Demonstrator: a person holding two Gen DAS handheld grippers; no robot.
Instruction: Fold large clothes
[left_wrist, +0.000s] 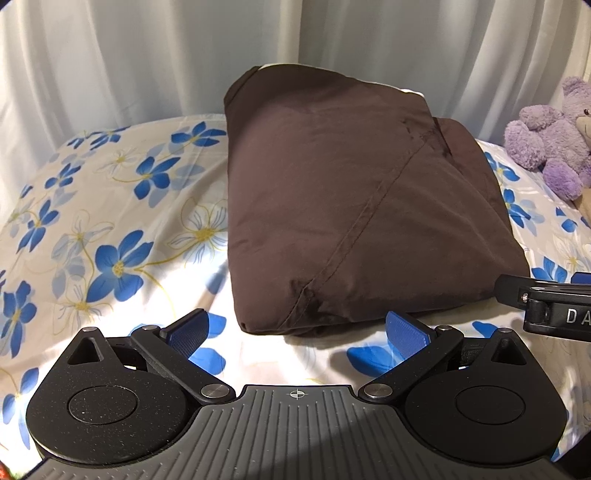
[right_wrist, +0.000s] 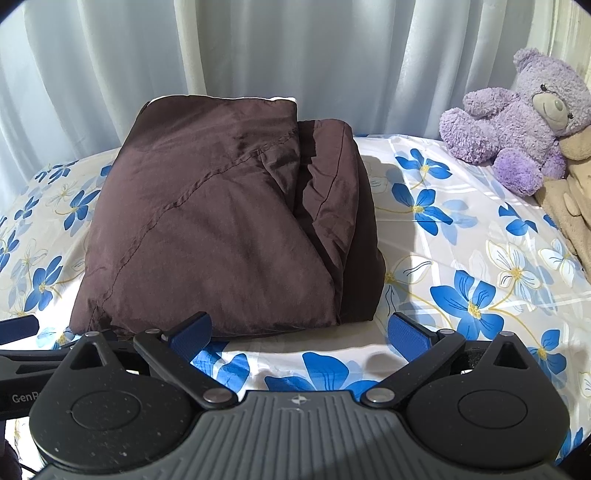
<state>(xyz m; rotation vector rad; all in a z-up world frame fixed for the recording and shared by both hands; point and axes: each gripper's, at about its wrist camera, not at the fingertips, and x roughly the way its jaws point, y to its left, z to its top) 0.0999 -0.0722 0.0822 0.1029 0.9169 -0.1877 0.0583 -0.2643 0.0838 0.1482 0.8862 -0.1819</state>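
Lying folded: dark brown garment (left_wrist: 332, 206) | bedsheet (left_wrist: 110, 221) | both grippers spread, empty

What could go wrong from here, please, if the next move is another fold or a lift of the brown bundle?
1. The folded brown garment shows loose layers along its right side; lifting from one edge may let them slide apart.
2. Both tools, left and right, are open and clear of the cloth; a shallow pinch might catch only the top layer.
3. The purple teddy bear sits near the bundle's right; a wide sweep could knock it.
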